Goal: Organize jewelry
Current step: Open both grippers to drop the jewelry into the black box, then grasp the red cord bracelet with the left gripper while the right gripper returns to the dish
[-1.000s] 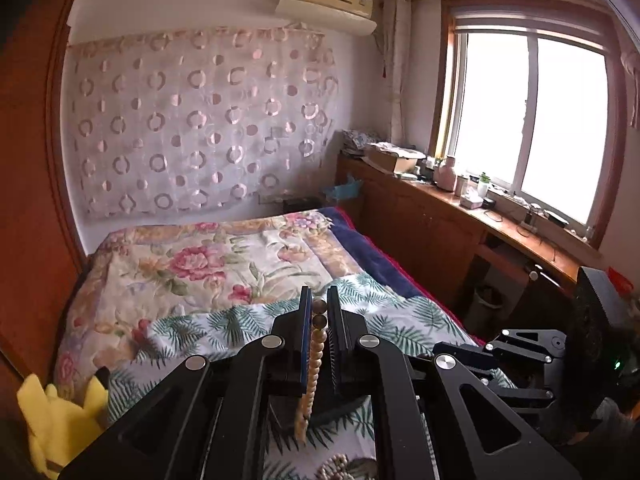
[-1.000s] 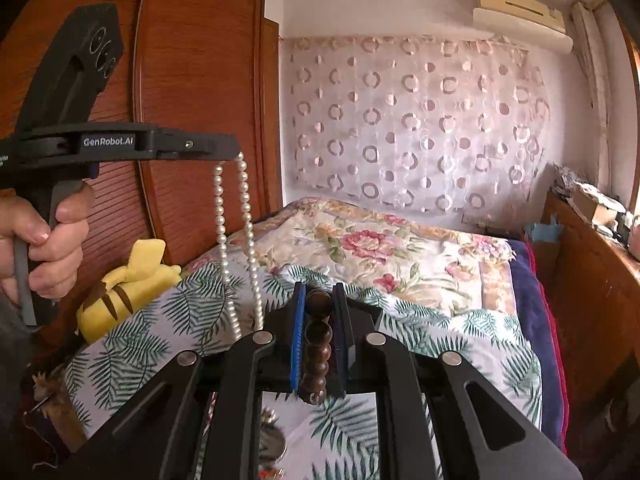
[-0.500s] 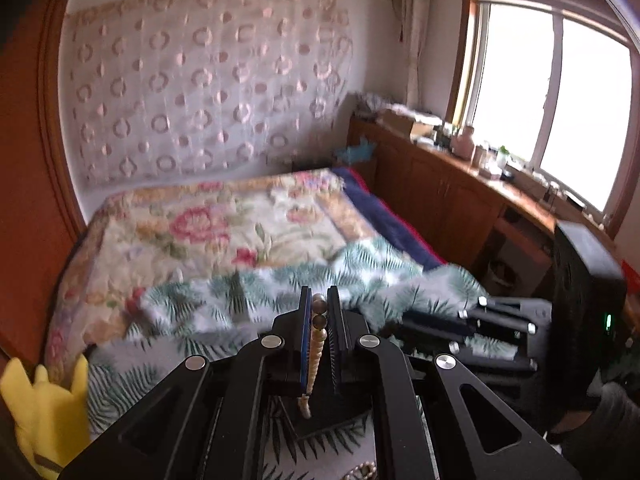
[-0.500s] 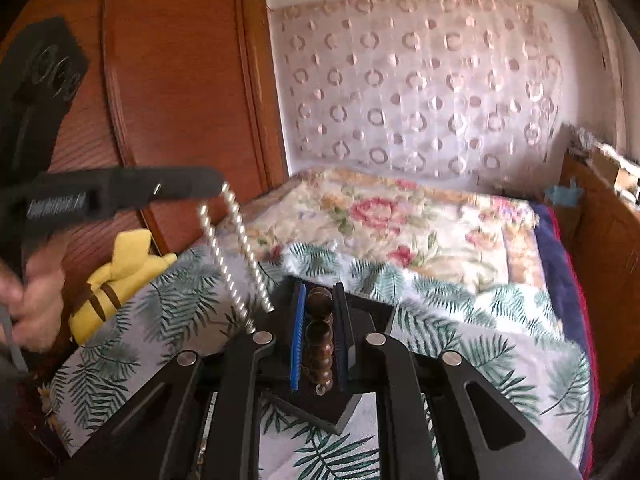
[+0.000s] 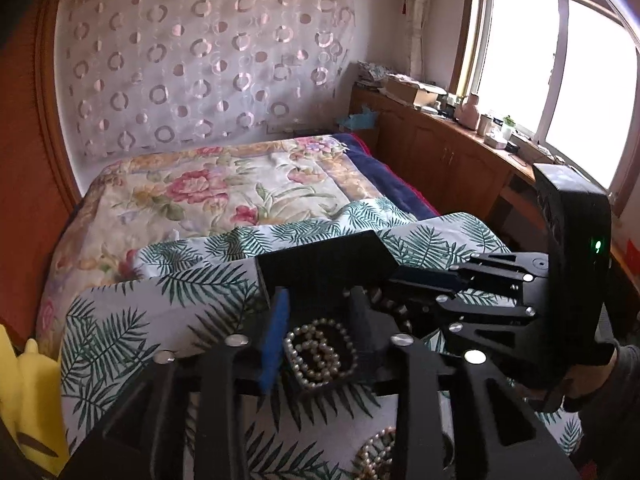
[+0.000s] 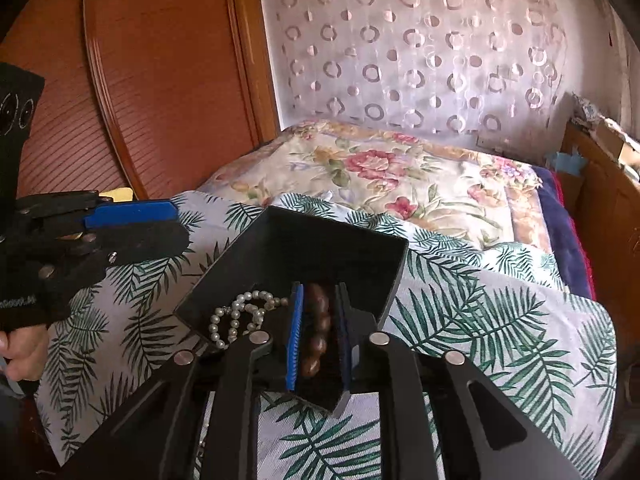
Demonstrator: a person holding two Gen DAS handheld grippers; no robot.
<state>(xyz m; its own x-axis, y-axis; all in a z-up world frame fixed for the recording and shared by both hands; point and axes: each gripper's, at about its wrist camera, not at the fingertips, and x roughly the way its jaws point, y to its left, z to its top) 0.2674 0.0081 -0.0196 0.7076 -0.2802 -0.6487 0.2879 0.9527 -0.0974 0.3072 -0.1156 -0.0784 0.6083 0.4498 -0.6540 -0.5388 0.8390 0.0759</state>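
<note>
A black open box (image 6: 304, 248) sits on the leaf-print cloth on the bed. A white pearl necklace (image 5: 320, 354) lies coiled inside it, also seen in the right wrist view (image 6: 240, 316). My left gripper (image 5: 320, 312) is open and empty just above the pearls, over the box's near side. My right gripper (image 6: 318, 312) is shut on a brown wooden bead bracelet (image 6: 316, 332) and holds it over the box's near corner. In the left wrist view the right gripper (image 5: 404, 280) reaches in from the right; the left gripper shows in the right wrist view (image 6: 160, 224).
The leaf-print cloth (image 6: 500, 320) covers the near bed over a floral quilt (image 5: 224, 188). More beaded jewelry (image 5: 376, 456) lies on the cloth near the left gripper. A yellow plush toy (image 5: 28, 392) lies at the left. Wooden cabinets (image 5: 448, 164) line the right.
Both grippers came down from above the bed to the black box. My left gripper opened and let the pearl necklace fall into the box. The right still holds the brown bracelet.
</note>
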